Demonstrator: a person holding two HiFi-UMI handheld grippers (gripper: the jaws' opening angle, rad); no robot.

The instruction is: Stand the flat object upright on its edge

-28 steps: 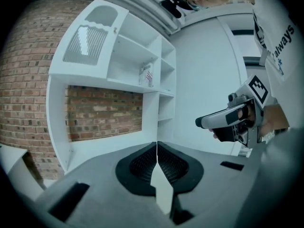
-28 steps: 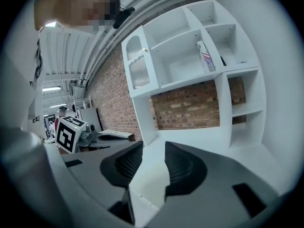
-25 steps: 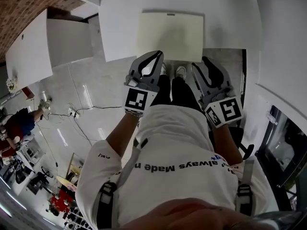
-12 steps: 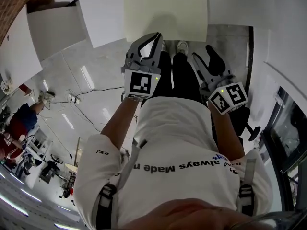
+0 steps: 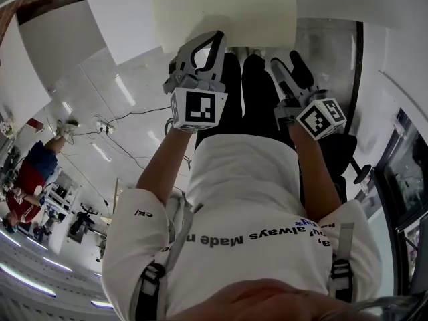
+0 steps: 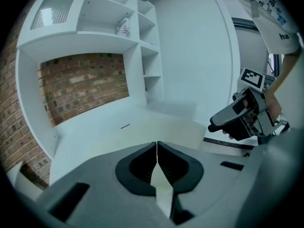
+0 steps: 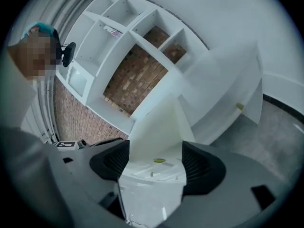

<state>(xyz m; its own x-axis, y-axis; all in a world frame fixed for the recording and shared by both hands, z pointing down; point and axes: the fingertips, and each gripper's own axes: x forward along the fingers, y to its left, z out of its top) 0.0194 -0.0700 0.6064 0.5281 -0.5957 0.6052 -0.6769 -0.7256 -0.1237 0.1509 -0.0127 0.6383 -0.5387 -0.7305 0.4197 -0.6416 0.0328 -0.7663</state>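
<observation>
The flat object point(image 5: 224, 9) is a cream, smooth-faced sheet lying face down on the white table point(image 5: 127, 19), with its near edge at about the table's front edge. Whether it overhangs cannot be told. It looks thin, stiff and light, so it should tip up easily. Its slick face will likely slide on the tabletop, and once on edge it will have little to balance on. The near edge or a near corner seems the best place to pinch it.

There is 1 flat object, 1 table and 2 grippers. The left gripper point(image 5: 217, 37) has its jaws pressed together on nothing. The right gripper point(image 5: 287, 65) has its jaws wide apart and empty. Both hang just short of the sheet without touching it.
</observation>
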